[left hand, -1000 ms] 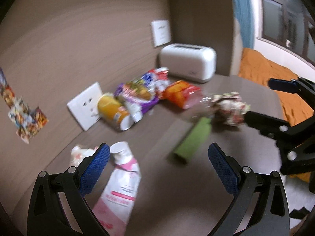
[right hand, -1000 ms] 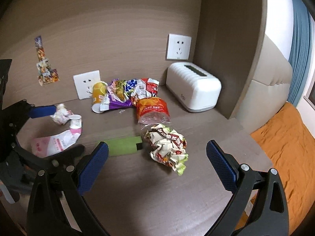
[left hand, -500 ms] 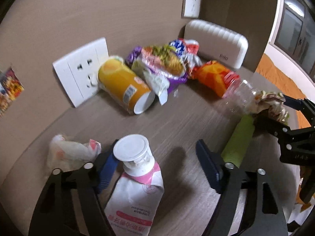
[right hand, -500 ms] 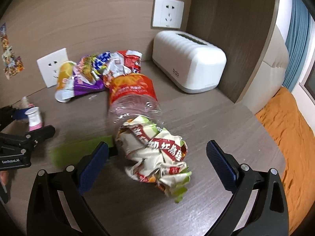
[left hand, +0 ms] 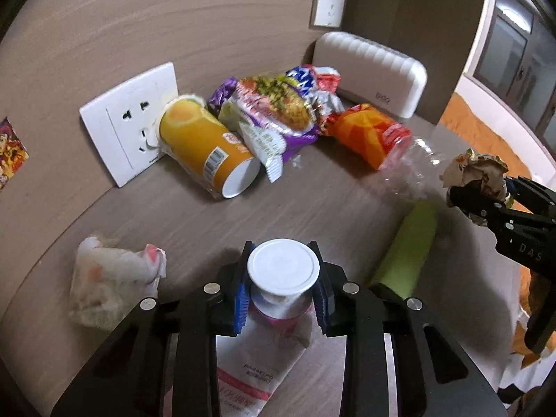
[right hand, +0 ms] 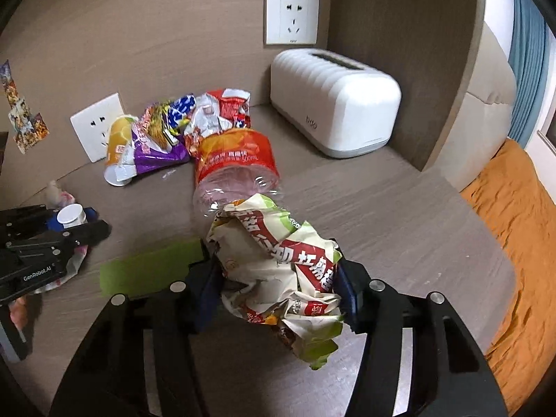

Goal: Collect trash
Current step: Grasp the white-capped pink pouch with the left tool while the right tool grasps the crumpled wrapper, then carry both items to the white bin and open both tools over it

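Observation:
My left gripper is shut on the neck of a pink and white pouch with a white cap. It also shows in the right wrist view. My right gripper is shut on a crumpled paper wrapper, seen too in the left wrist view. A green tube lies between the two. A clear bottle with an orange label, an orange cup, snack bags and a crumpled tissue lie on the tabletop.
A white ribbed toaster-like box stands at the back right against a brown wall with sockets. The tabletop ends at the right, with an orange bedspread beyond it.
Both grippers moved forward and closed: the left one on the pouch's neck, the right one on the crumpled wrapper. Both were open a second ago.

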A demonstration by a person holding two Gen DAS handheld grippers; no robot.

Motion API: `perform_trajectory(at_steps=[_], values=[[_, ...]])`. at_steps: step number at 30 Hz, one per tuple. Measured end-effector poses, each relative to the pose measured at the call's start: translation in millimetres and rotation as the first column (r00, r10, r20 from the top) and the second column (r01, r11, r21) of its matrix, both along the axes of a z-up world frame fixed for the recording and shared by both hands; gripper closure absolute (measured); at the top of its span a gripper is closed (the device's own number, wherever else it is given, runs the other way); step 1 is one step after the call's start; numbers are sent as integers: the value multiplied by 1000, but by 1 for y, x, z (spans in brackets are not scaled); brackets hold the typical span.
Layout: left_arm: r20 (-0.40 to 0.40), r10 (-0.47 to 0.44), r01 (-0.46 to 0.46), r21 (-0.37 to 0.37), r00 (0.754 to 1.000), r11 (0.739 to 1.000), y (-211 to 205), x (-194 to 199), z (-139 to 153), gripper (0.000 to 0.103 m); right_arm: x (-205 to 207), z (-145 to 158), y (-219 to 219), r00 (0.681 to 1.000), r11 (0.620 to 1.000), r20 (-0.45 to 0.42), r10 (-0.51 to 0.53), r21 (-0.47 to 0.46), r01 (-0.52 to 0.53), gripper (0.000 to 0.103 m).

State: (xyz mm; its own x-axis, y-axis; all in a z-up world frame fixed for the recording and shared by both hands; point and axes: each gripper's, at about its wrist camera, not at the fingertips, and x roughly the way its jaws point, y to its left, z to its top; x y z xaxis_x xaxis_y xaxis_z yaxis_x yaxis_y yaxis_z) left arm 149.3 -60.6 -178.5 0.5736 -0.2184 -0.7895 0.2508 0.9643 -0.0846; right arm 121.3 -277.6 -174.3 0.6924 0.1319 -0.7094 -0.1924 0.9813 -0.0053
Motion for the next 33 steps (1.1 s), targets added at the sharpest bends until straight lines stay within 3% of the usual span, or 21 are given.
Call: perform_trajectory(at_steps=[18,26,33], values=[[165,-122,135,-73,979,988,-31,-53,83,74,-82,68,-36,982,994,163,-94,64,84,46],[252,-271,292,-49,929,955,-94,-89,129,74,-132,87,-83,960,983,212,-182,74,170,46],[243,-413,433,-33,878,901,-171,-124,129,74,-180,85,-138,944,964,195,-266,43,263,46]])
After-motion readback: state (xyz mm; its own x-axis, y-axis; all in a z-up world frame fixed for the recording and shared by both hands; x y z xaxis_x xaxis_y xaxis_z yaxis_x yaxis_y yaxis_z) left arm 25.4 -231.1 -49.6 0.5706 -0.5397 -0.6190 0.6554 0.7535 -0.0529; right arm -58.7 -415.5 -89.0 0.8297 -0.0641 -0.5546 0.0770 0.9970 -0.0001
